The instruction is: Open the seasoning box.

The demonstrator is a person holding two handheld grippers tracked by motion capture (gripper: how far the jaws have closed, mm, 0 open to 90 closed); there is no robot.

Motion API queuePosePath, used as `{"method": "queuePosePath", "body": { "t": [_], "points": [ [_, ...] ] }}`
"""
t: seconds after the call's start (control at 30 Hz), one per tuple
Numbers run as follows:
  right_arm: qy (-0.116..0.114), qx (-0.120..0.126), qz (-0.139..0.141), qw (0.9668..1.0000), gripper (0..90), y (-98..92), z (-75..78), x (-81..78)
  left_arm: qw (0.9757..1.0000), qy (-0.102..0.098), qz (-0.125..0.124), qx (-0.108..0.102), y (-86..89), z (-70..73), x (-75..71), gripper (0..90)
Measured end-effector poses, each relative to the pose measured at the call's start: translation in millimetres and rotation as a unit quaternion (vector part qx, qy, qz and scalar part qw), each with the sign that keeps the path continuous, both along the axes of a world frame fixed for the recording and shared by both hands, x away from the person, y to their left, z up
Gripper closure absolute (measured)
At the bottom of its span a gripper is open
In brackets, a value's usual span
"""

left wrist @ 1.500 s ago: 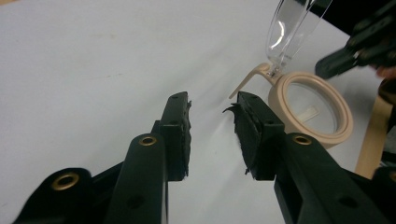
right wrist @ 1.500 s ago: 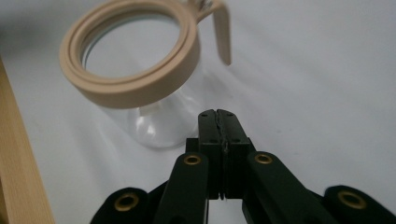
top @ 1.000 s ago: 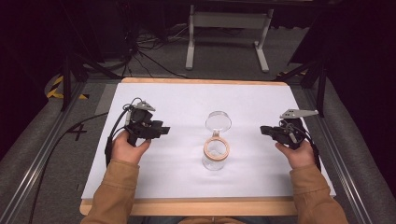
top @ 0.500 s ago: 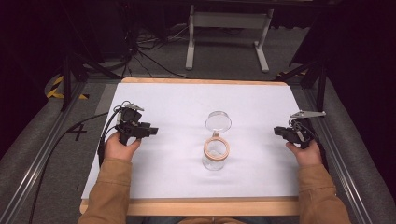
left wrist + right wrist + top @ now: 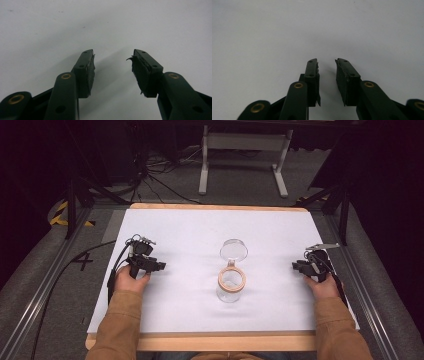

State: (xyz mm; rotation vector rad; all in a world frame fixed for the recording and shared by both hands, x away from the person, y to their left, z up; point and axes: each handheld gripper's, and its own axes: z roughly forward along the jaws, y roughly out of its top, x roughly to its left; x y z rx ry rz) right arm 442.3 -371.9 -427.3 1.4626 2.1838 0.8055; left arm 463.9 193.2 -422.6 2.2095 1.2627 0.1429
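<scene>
On the white surface, both tools, left and right, have just been opening, jaws apart and empty, flanking the glass jar.

A white-covered table bears a clear glass jar.

I count two grippers: left gripper, right gripper. One glass jar, one lid, one table.

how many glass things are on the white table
2: a clear glass jar with a wooden rim stands near the table's middle, and its round glass lid lies just behind it, hinged on.
</scene>
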Motion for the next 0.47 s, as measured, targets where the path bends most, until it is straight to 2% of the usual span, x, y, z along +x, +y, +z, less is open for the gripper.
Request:
{"method": "queuePosePath", "body": {
  "t": [0.17,0.23,0.47],
  "points": [
    [-0.012,0.012,-0.002,0.9999,64.5,-0.9,-2.3,-1.2,1.0000,0.001,-0.006,0.001,-3.6,-0.5,0.2,51.3],
    [-0.014,0.012,-0.002,0.9998,63.5,-0.4,-2.7,-1.7,0.9999,-0.005,-0.010,0.003,-5.2,-0.7,0.2,51.3],
    [-0.026,0.007,0.008,0.9996,53.8,5.0,1.2,-5.0,0.9997,-0.005,-0.019,-0.011,-8.5,1.3,0.4,50.7]
  ]
}}
